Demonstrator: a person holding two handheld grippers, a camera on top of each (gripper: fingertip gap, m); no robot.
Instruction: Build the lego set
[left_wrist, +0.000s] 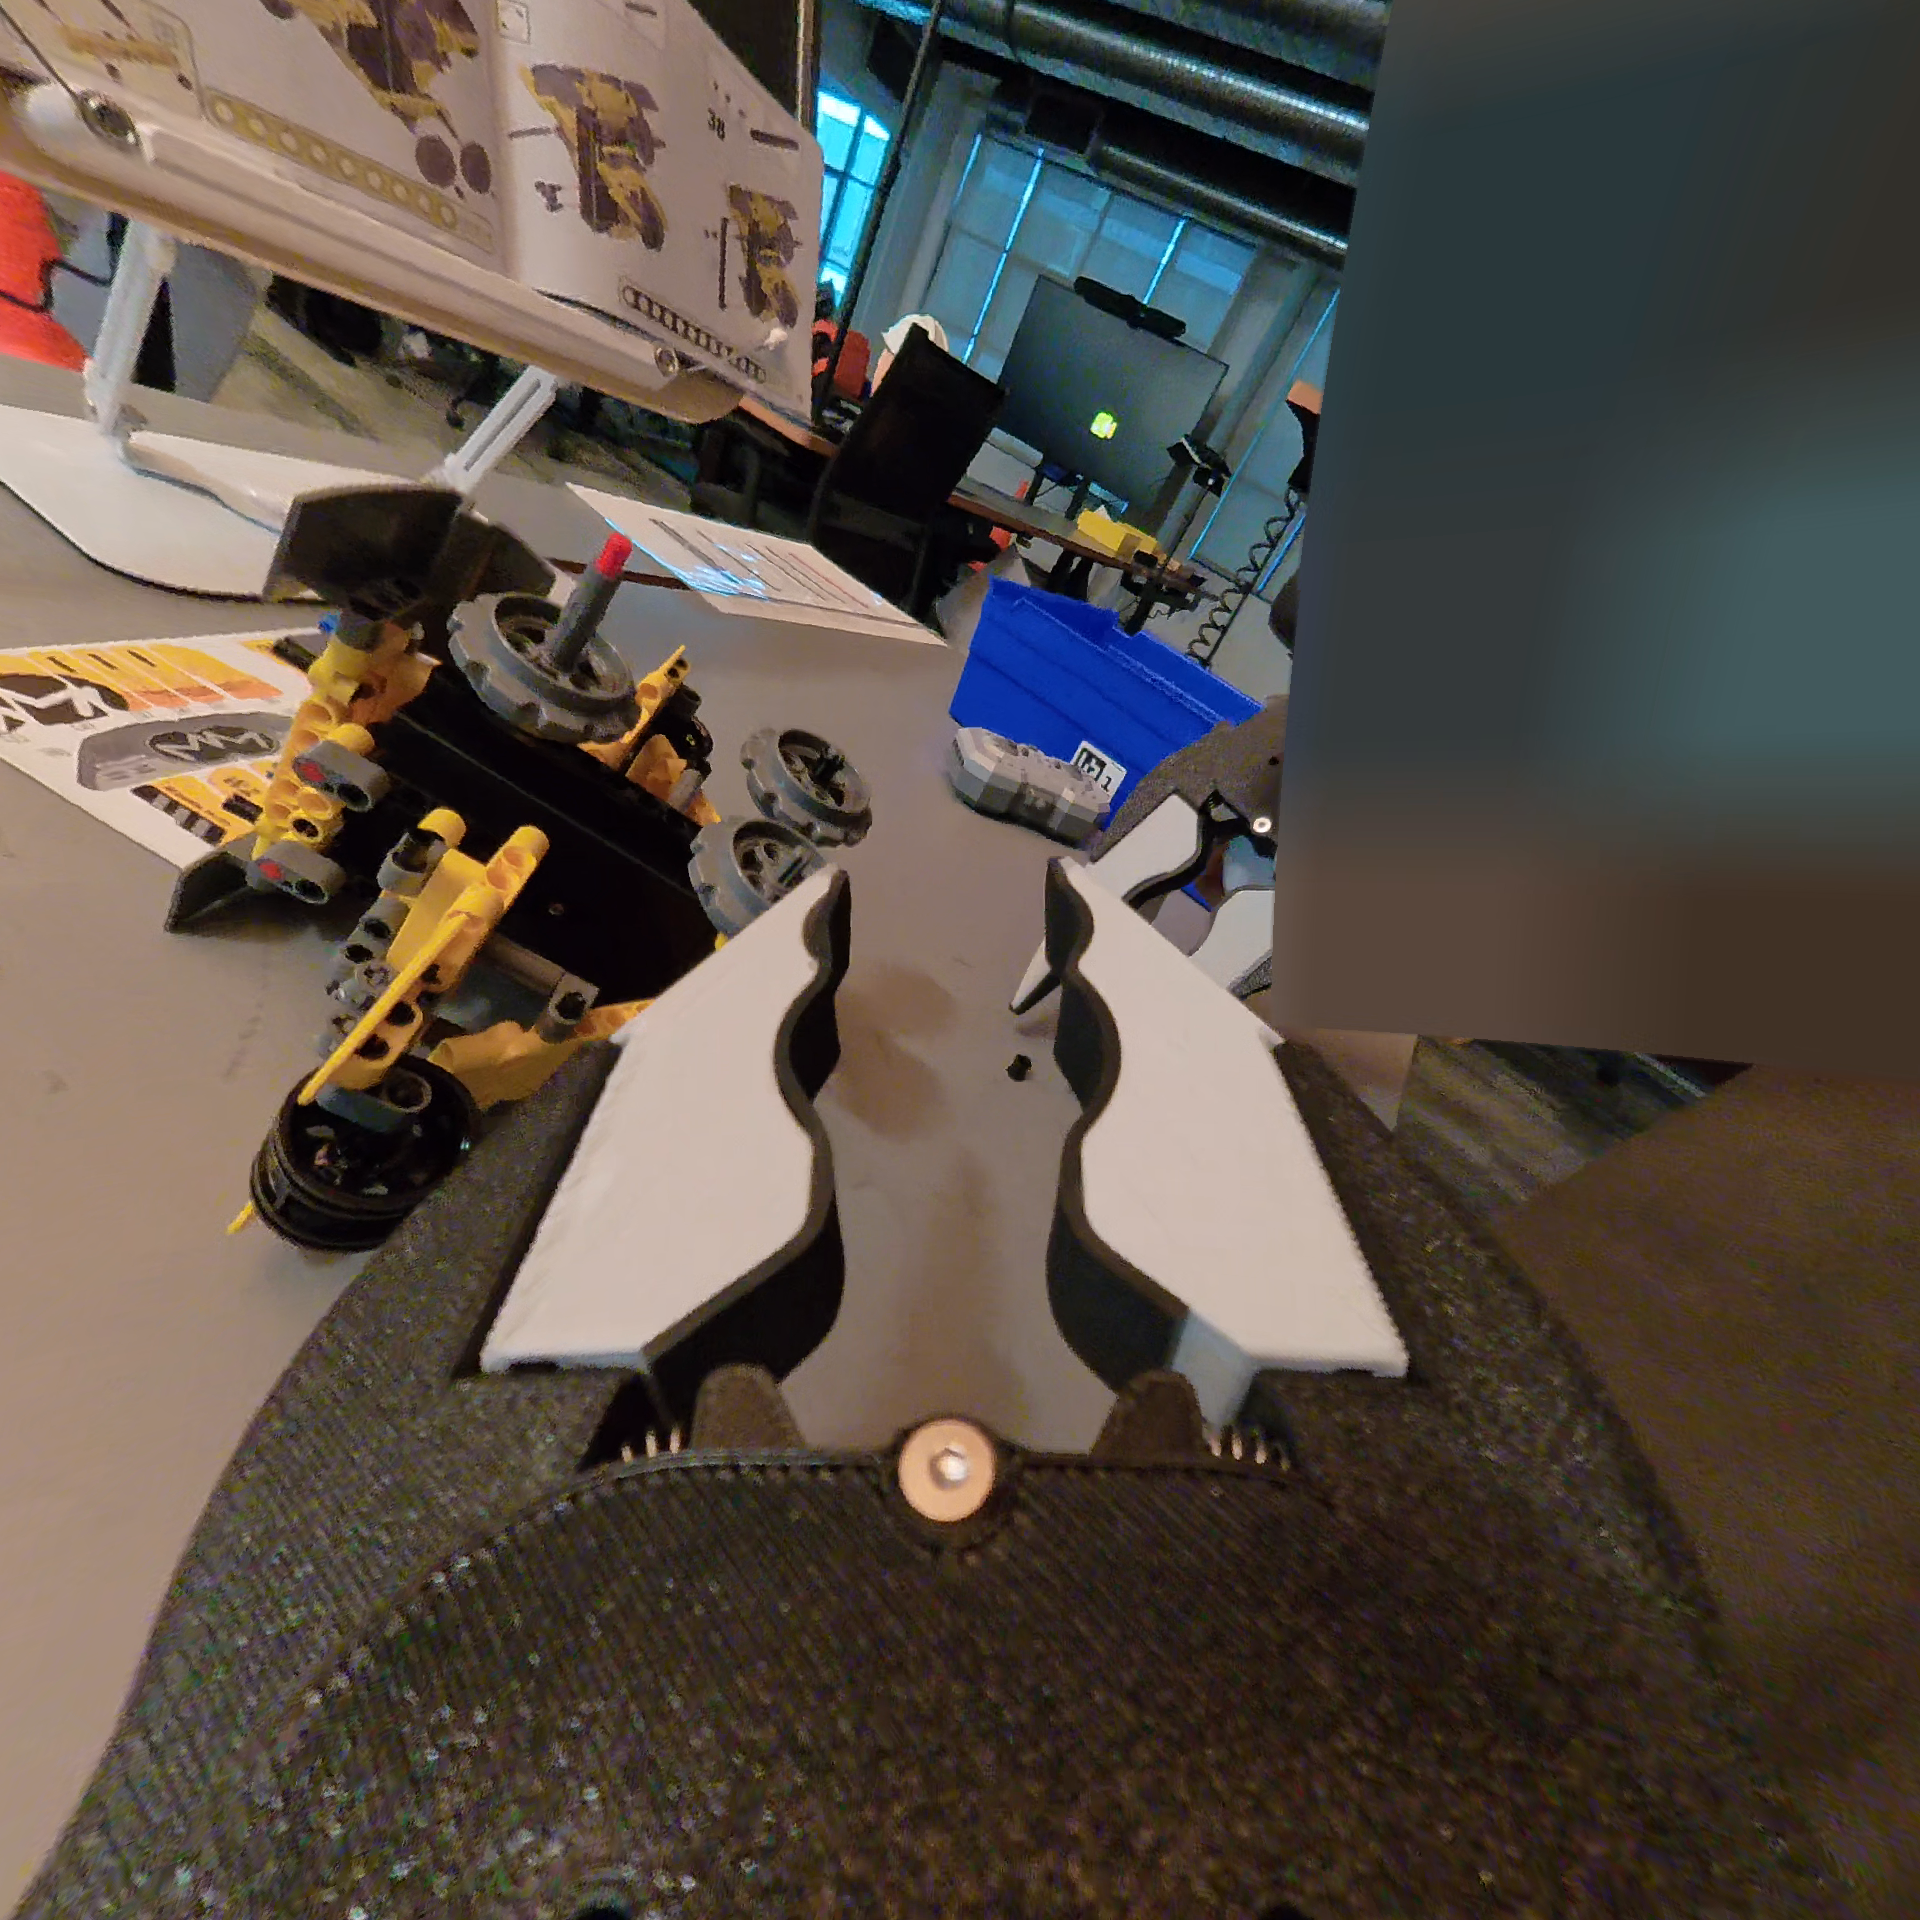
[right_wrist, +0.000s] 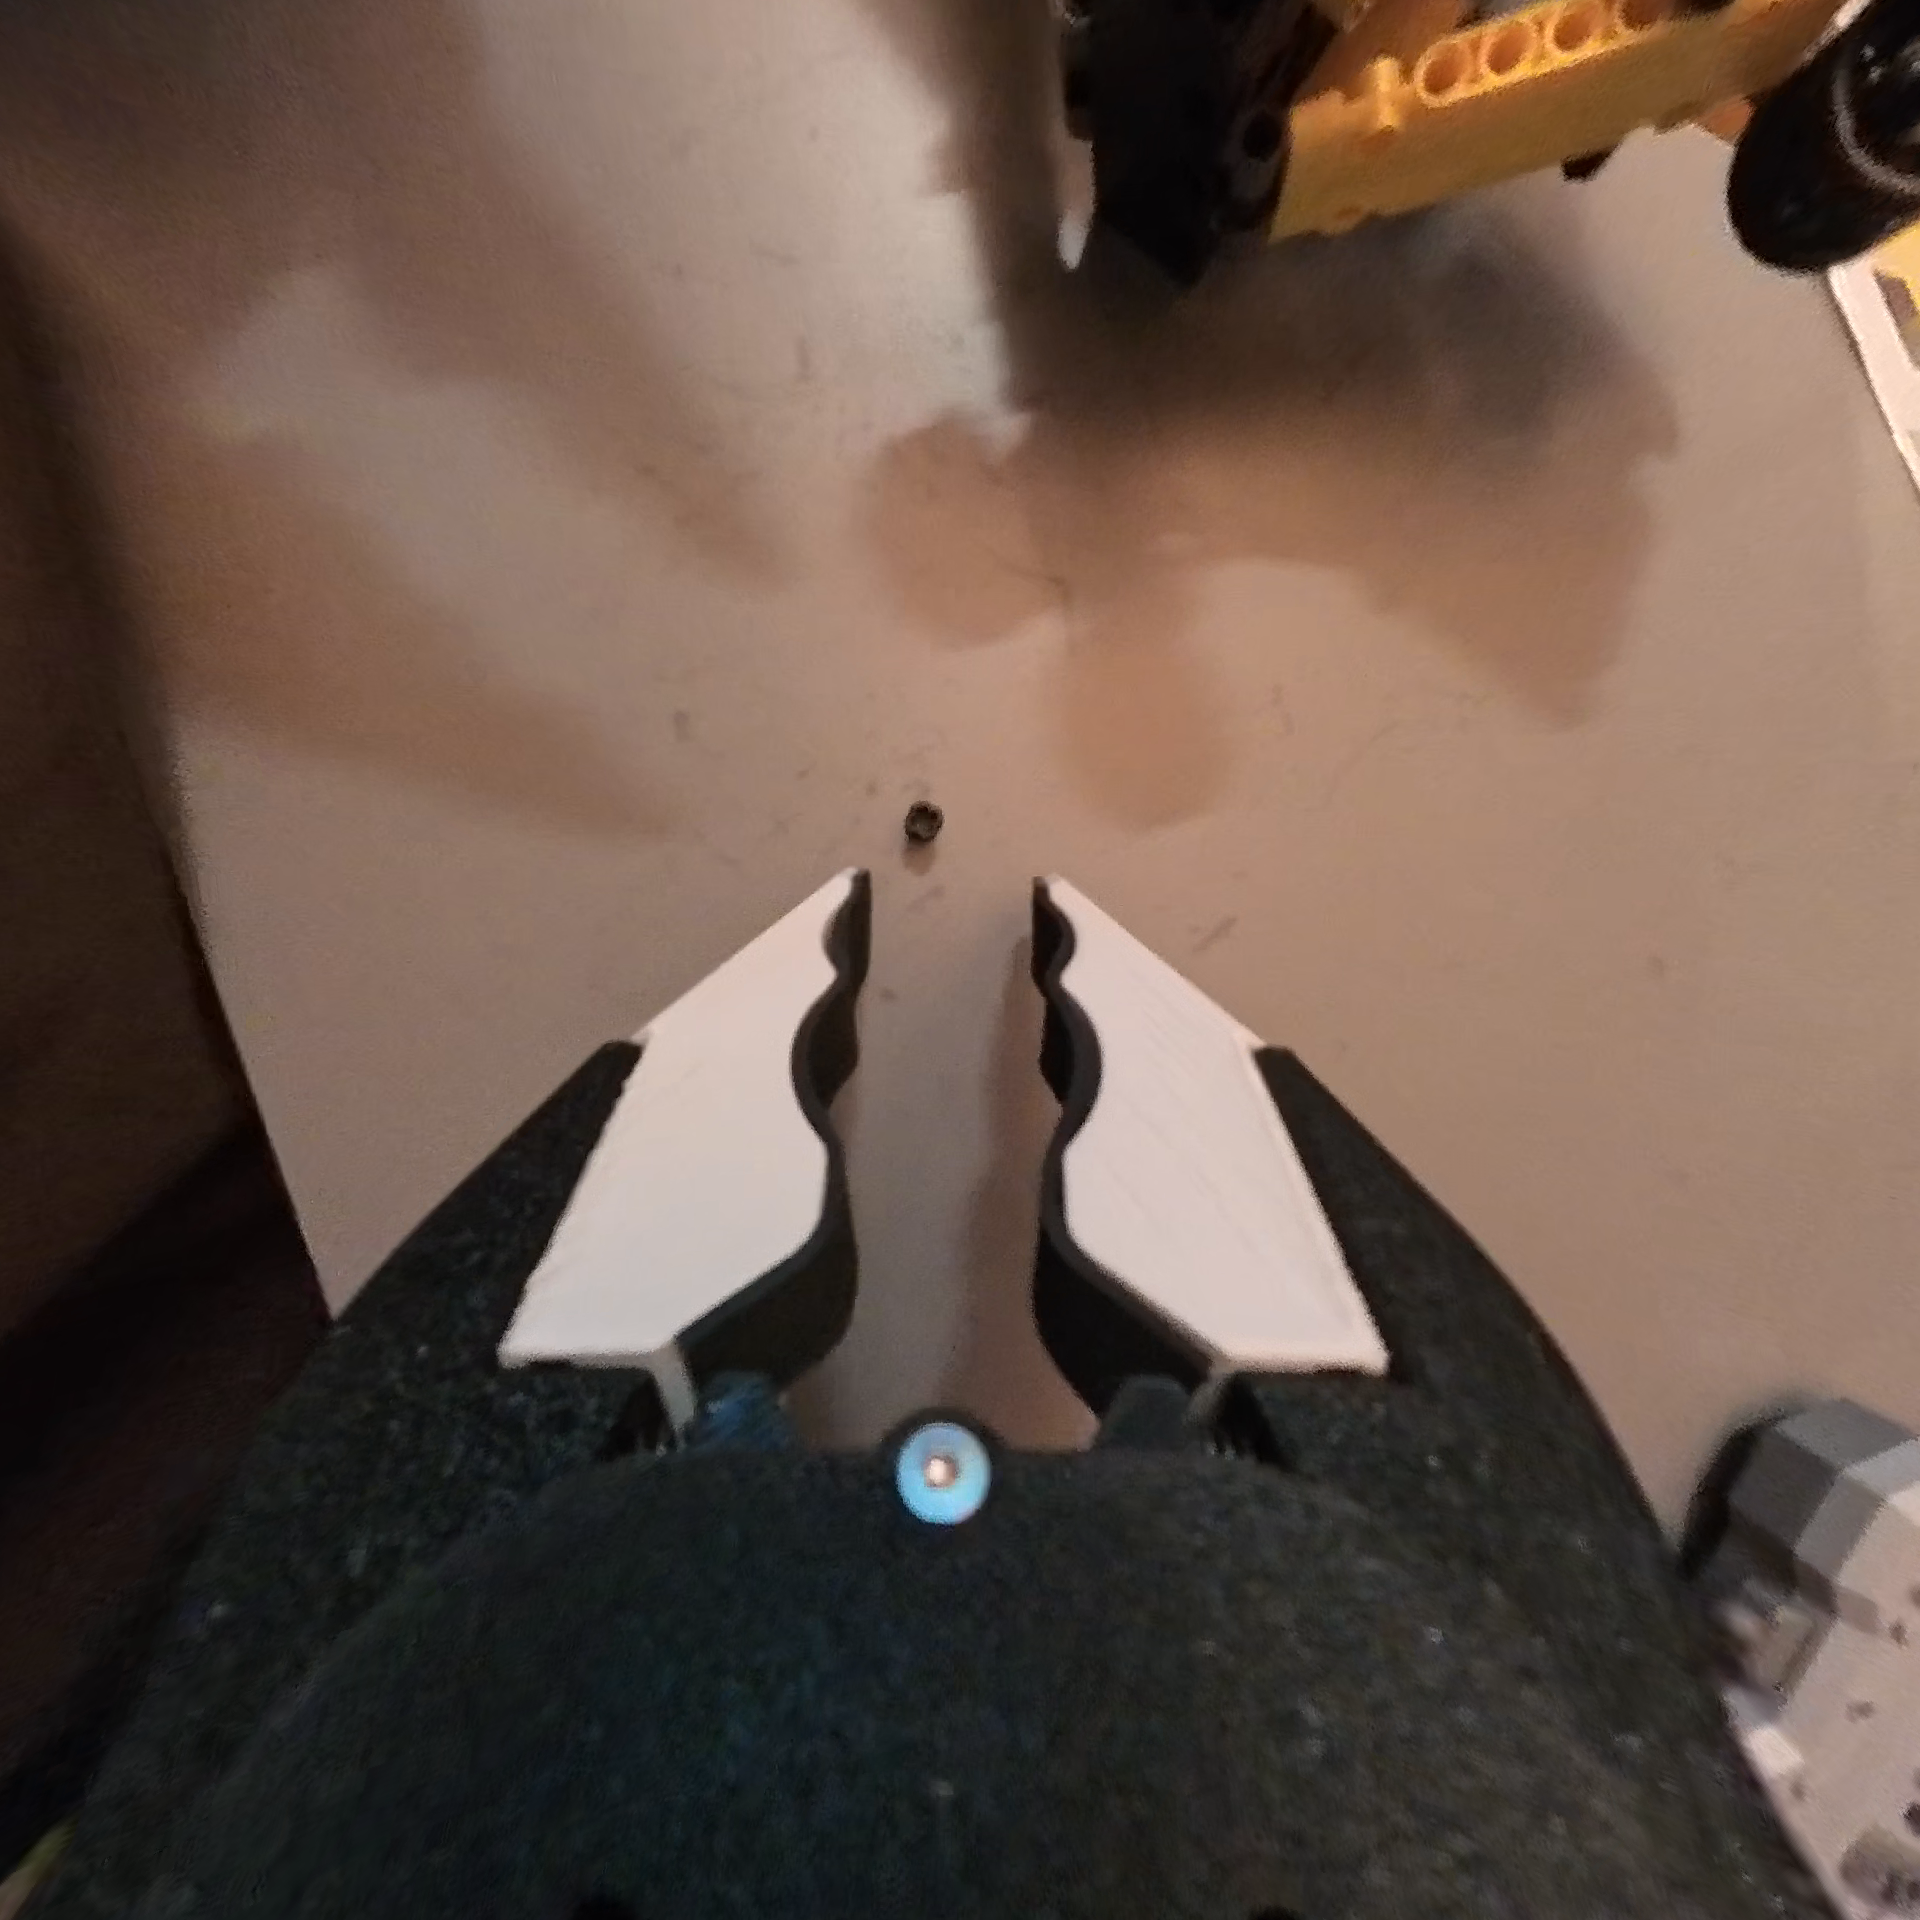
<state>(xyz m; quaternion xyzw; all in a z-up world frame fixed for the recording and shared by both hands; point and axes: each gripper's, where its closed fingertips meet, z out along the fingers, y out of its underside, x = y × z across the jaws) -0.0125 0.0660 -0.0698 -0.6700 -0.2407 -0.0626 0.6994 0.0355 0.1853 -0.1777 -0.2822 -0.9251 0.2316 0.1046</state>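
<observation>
My left gripper (left_wrist: 945, 883) is open and empty over the grey table (left_wrist: 156, 1195). A yellow and black brick vehicle model (left_wrist: 488, 831) lies on its side just left of its left finger. A tiny black piece (left_wrist: 1017, 1065) lies on the table by the right finger. My right gripper (right_wrist: 951, 881) is open and empty, pointing down at the table, with the same tiny black piece (right_wrist: 922, 821) just beyond its tips. The other gripper (left_wrist: 1164, 883) shows at right in the left wrist view. The model (right_wrist: 1455, 114) shows at the top of the right wrist view.
Two loose grey wheel hubs (left_wrist: 805, 784) lie right of the model. A grey brick block (left_wrist: 1023, 774) and a blue bin (left_wrist: 1081, 675) sit farther right. Instruction sheets (left_wrist: 135, 717) lie at left; a booklet on a white stand (left_wrist: 468, 177) hangs above. A dark table edge (right_wrist: 94, 935) runs at left. One gripper's finger ends stand about 15 cm off the other's.
</observation>
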